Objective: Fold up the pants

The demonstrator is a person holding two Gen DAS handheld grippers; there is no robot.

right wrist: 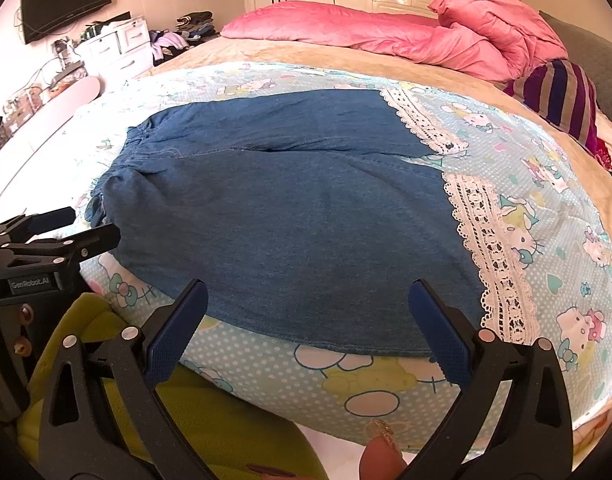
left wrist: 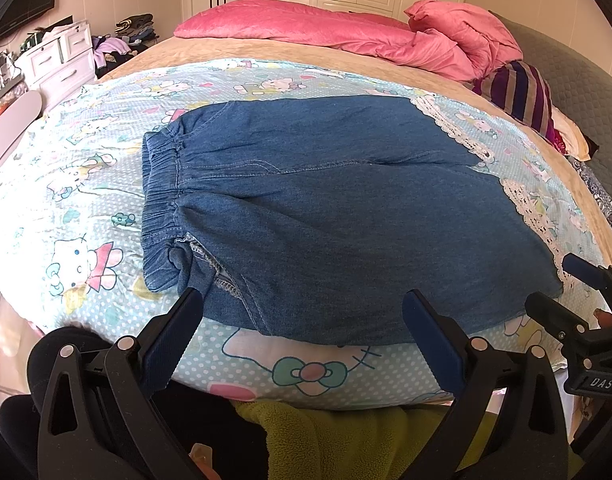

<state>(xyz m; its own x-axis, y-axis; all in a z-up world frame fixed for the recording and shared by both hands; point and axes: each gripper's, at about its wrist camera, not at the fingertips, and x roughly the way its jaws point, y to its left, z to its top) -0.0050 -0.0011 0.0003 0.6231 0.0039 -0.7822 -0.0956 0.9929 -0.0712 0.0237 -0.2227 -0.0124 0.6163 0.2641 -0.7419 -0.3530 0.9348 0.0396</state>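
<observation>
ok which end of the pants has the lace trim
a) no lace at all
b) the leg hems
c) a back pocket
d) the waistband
b: the white lace runs along the leg hems at the right end of the pants, while the elastic waistband at the left end is plain denim.

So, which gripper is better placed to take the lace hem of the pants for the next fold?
The right gripper. Its open jaws sit at the near edge of the pants, close to the lace hem, while the left gripper faces the waistband end.
</observation>
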